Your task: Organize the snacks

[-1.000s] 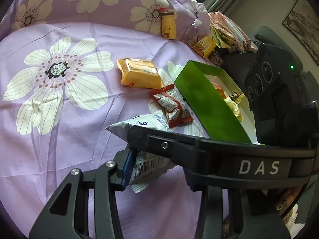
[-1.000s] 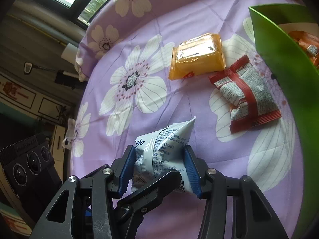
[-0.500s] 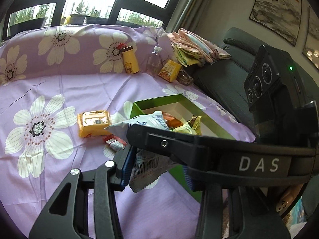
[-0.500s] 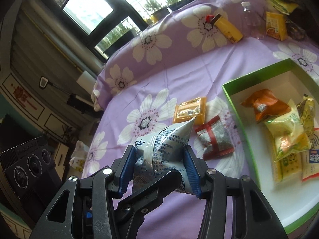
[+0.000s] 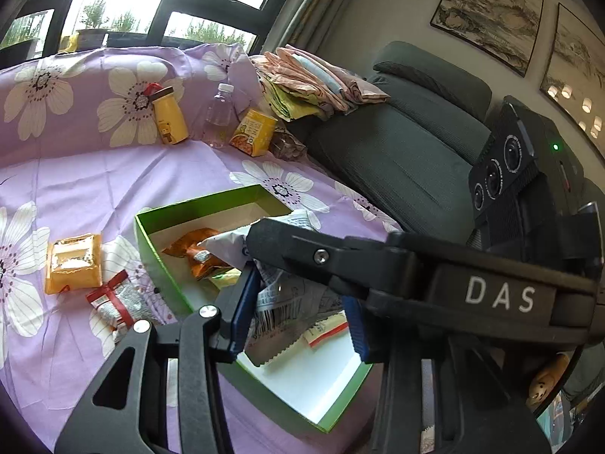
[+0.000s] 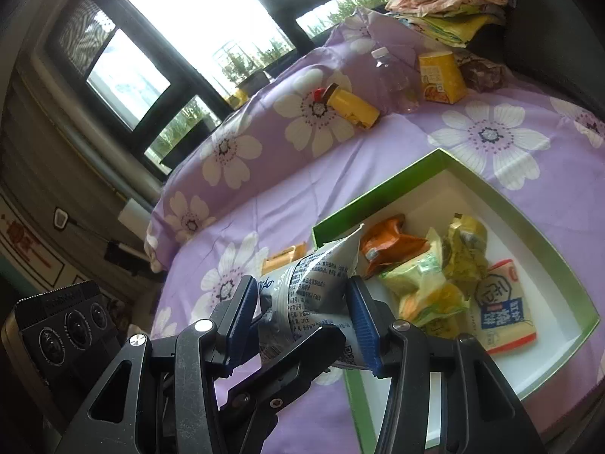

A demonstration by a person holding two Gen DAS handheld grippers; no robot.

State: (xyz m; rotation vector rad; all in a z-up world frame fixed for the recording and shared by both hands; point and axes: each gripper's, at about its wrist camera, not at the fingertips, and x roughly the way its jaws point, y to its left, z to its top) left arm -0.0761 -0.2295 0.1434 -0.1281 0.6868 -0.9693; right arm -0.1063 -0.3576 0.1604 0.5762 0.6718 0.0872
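We held the white snack bag in the air over the near-left corner of the green box, both grippers clamped on it: the right gripper pinched its sides, and the left gripper gripped its crumpled lower end. Inside the box, an orange packet and yellow-green packets crowded the middle, leaving bare white floor along the near edge. Left of the box rim lay an orange pack and a red-striped packet on the purple floral sheet.
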